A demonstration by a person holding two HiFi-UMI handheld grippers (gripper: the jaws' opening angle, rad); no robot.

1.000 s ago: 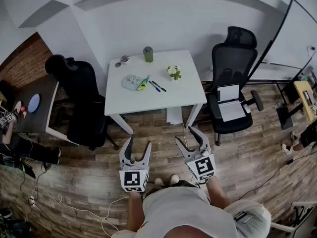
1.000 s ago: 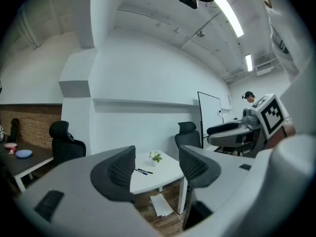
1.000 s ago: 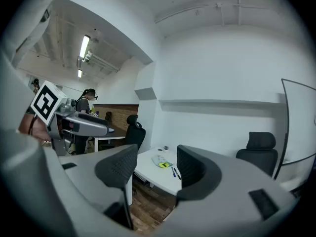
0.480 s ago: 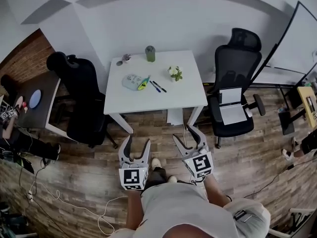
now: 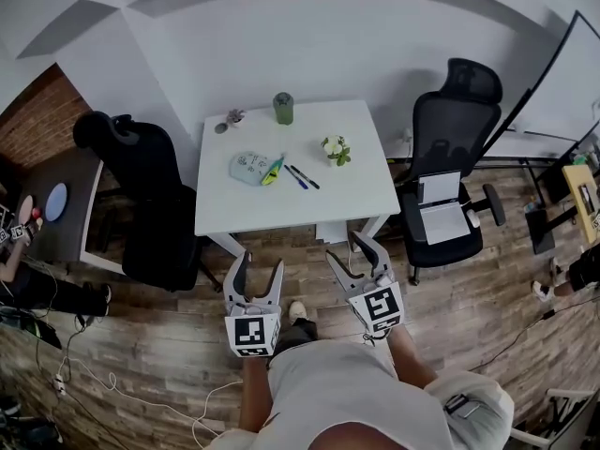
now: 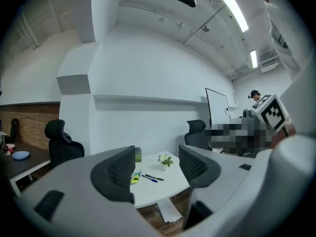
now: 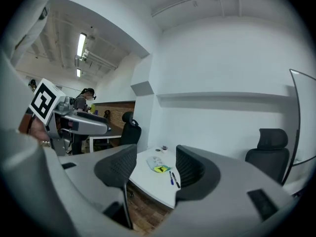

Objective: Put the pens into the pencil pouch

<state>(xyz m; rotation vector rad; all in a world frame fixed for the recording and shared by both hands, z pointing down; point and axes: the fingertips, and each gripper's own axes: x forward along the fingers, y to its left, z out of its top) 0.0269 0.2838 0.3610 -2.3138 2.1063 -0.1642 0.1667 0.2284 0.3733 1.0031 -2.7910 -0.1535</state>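
Pens: two, side by side on white table, just at 3 o'clock of pouch. Long axes run approx 10-to-4. They lie at 12 o'clock from both grippers, well apart. Right gripper is slightly nearer than left gripper. Both have jaws spread w/ nothing between. Yellow-green item sits at pouch mouth; other contents can't tell.

Bright, even light from ceiling strips, with heavy fisheye warping toward the edges.
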